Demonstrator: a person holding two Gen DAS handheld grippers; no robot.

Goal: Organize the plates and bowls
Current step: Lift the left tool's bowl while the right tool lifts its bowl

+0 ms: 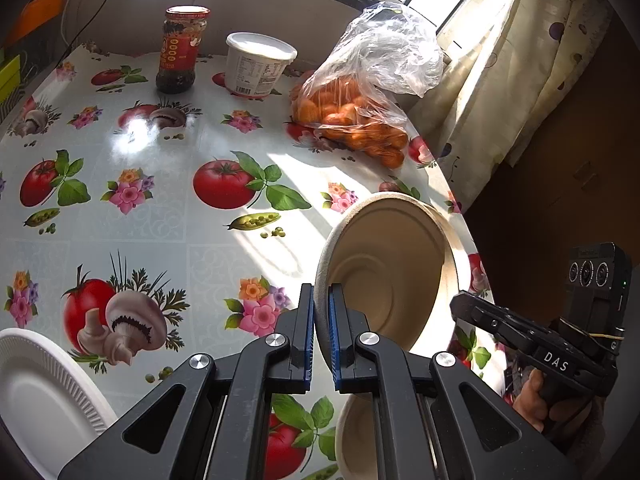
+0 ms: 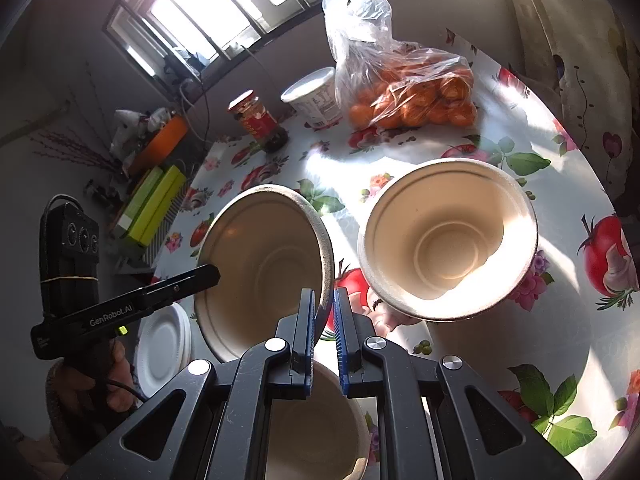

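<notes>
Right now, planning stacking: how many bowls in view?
3: tilted bowl held by the rim, upright bowl beside it, third bowl under the jaws; nested ones may hide.

A table (image 1: 160,208) in fruit-print oilcloth carries a jar (image 1: 180,50), tub (image 1: 258,65), bagged oranges (image 1: 352,120), white plate (image 1: 36,396)

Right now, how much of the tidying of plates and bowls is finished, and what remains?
Done: the white plates look stacked. In hand: the left gripper and right gripper each pinch the rim of one tilted bowl. Left: a second bowl stands apart and a third bowl sits below the grippers; the three are not yet nested.
</notes>
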